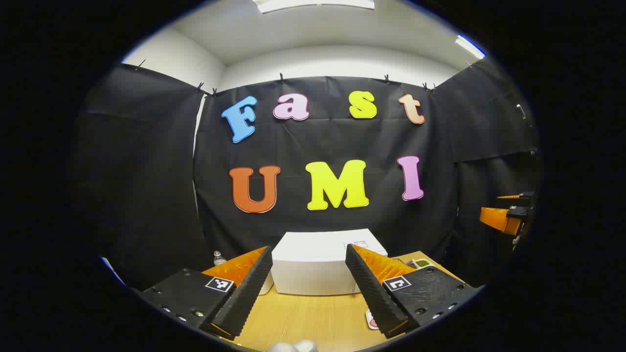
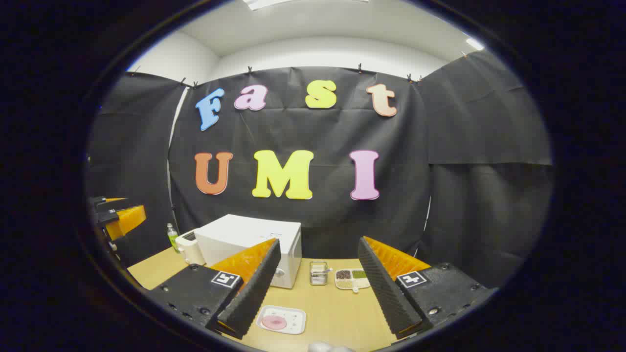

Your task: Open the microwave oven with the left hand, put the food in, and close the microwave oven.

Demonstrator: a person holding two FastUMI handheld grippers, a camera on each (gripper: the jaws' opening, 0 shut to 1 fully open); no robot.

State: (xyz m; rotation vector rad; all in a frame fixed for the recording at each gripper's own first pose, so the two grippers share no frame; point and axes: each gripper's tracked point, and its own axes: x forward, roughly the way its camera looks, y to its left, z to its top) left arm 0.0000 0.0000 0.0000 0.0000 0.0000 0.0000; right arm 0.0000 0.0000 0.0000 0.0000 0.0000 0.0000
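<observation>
The white microwave oven (image 2: 249,247) is sitting toward the back of the wooden table (image 2: 337,313), close to the black cloth wall, with its door closed. In the left gripper view the microwave oven (image 1: 318,264) is lying straight ahead, framed between that gripper's two fingers. The food, a pink round piece on a small white tray (image 2: 282,320), is resting on the table in front of the oven, nearer the front edge and apart from it.

The left gripper (image 1: 308,288) is hovering above the table with its fingers spread wide, grasping nothing. The right gripper (image 2: 318,288) is likewise hanging over the table with its fingers parted and empty, the tray lying just beyond the tip of one finger.

To the right of the oven a small clear box (image 2: 318,273) and a divided white dish (image 2: 352,278) with dark and green fillings are standing side by side. A white appliance (image 2: 188,247) and a green bottle (image 2: 172,237) are sitting on the oven's far side.
</observation>
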